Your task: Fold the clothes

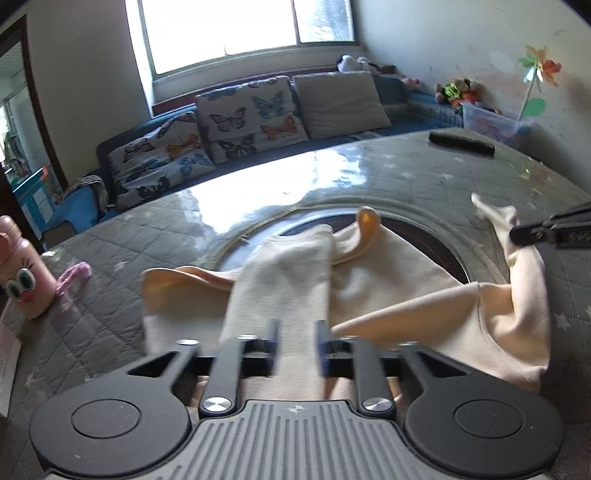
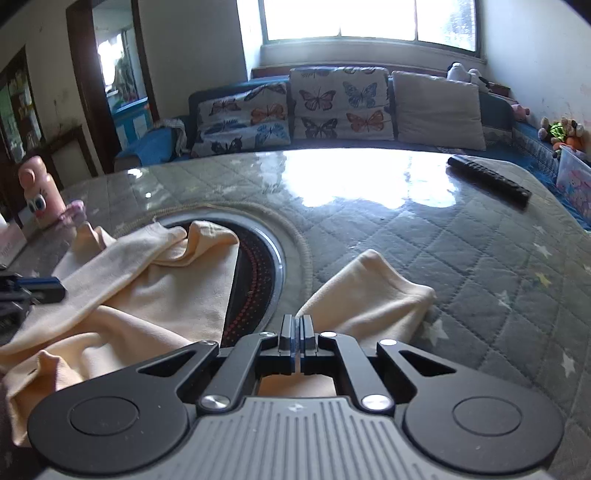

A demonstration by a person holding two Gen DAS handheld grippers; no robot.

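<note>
While daylight from the window (image 2: 369, 20) glares off the clear cover of a grey quilted table (image 2: 480, 266), a cream garment (image 1: 288, 280) lies rumpled across the table's near side, partly covering the round black inset (image 2: 258, 266) at its centre. Seen from the left wrist camera, the left gripper (image 1: 297, 332) hangs over a flat folded band of the garment with its jaws partly apart, the cloth lying between and beneath them; whether the pads press it cannot be told. Seen from the right wrist camera, the right gripper (image 2: 296, 332) has its jaws brought fully together at the base of a raised flap of the garment, though any cloth pinched between them is hidden. A black remote control (image 2: 487, 181) rests at the far right of the table, and a pink cartoon-faced bottle (image 1: 22, 273) stands at its left edge, before a sofa with butterfly-print cushions (image 1: 251, 114)
</note>
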